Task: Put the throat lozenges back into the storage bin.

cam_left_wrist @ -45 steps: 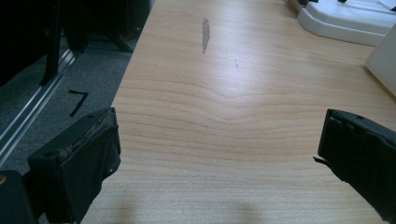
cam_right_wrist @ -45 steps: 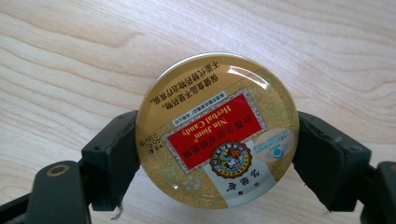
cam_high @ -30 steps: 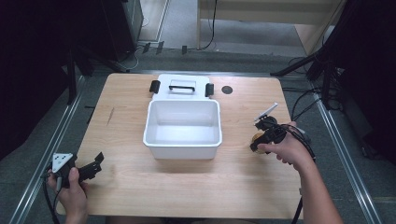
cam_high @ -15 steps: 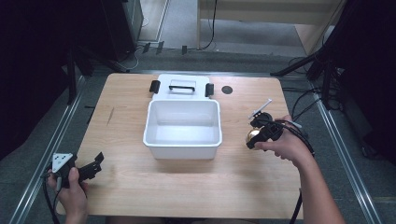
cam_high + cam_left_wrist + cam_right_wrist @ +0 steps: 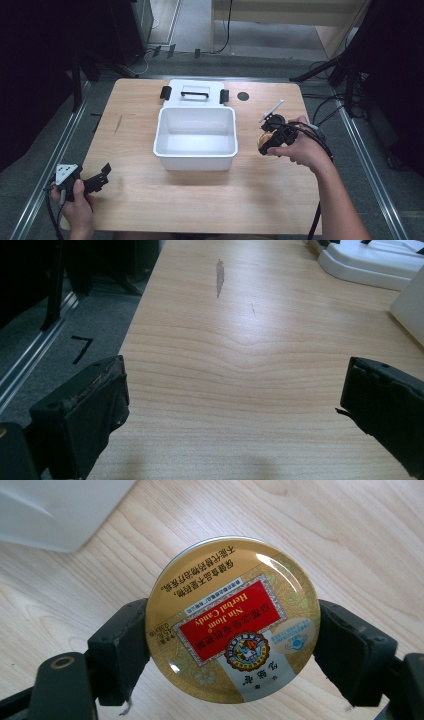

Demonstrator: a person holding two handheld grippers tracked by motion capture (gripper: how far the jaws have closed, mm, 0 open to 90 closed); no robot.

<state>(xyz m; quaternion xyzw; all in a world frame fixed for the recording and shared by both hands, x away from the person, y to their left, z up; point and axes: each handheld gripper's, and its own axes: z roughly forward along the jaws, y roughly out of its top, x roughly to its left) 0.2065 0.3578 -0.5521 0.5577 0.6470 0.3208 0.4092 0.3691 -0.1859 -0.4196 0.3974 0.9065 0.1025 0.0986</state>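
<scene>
Right tool (image 5: pixel 270 141) with clamped tin (image 5: pixel 232 620) now nearer white bin (image 5: pixel 196 150); left tool (image 5: pixel 97 177) unmoved, agape.

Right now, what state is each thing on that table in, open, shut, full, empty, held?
Bin: open, empty, upright at the table's middle.
Lid: off, lying flat behind the bin.
Tin: shut, clamped between the right gripper's jaws, label up.
Right gripper: shut on the tin, beside the bin.
Left gripper: open, holding nothing, near the table's front corner.
</scene>
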